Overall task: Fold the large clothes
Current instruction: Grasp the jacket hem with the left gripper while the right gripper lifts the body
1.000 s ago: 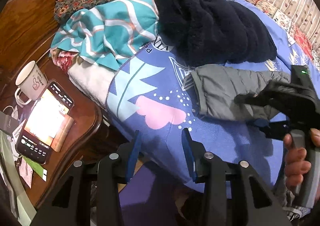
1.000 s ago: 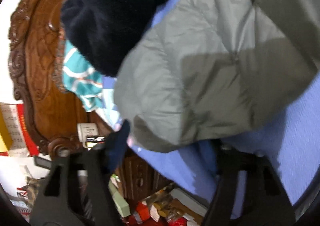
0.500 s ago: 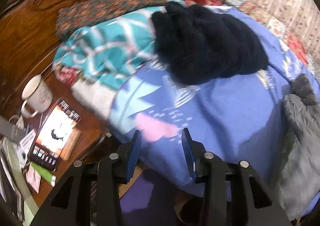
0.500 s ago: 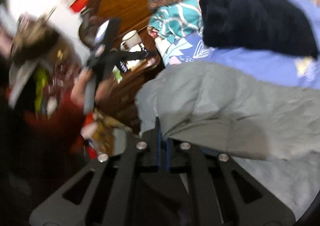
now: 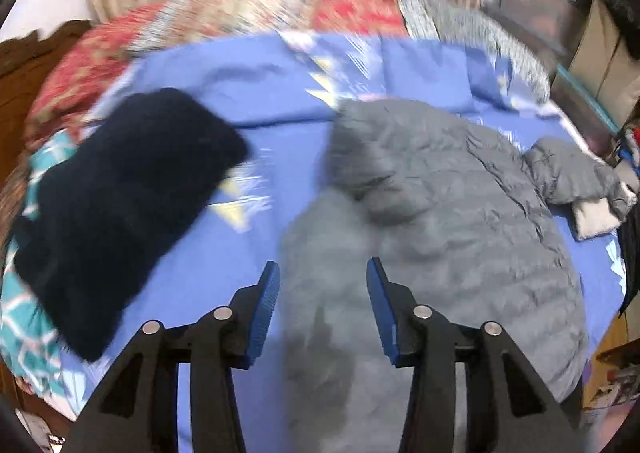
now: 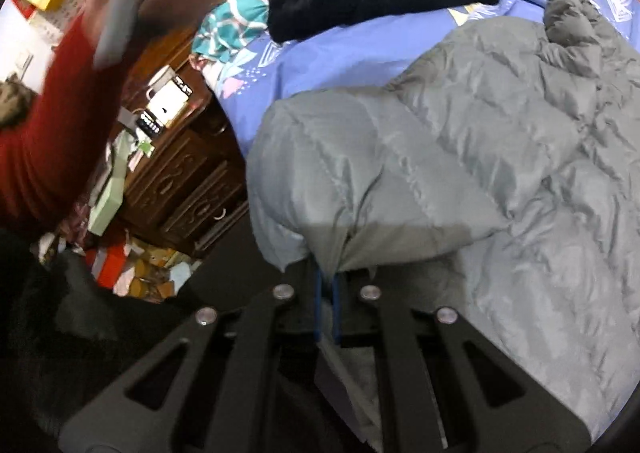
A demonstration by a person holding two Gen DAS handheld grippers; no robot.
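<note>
A grey quilted puffer jacket (image 5: pixel 440 213) lies spread on the blue bedsheet (image 5: pixel 256 101). It also fills the right wrist view (image 6: pixel 480 157). My left gripper (image 5: pixel 322 277) is open and empty, hovering over the jacket's near left part. My right gripper (image 6: pixel 328 277) is shut on the jacket's near edge at the bed's side, the fabric bunched over the jaws. One sleeve (image 5: pixel 576 173) lies out to the far right.
A dark navy fleece garment (image 5: pixel 120 197) lies on the bed's left, over a teal patterned cloth (image 6: pixel 228 25). A wooden nightstand (image 6: pixel 180 173) with a mug and lit phone (image 6: pixel 166 109) stands beside the bed. The person's red-sleeved arm (image 6: pixel 52 125) is at left.
The right gripper closed on the jacket's edge and pulled it across the bed. The left gripper swung from the nightstand side to over the jacket. It stayed open.
</note>
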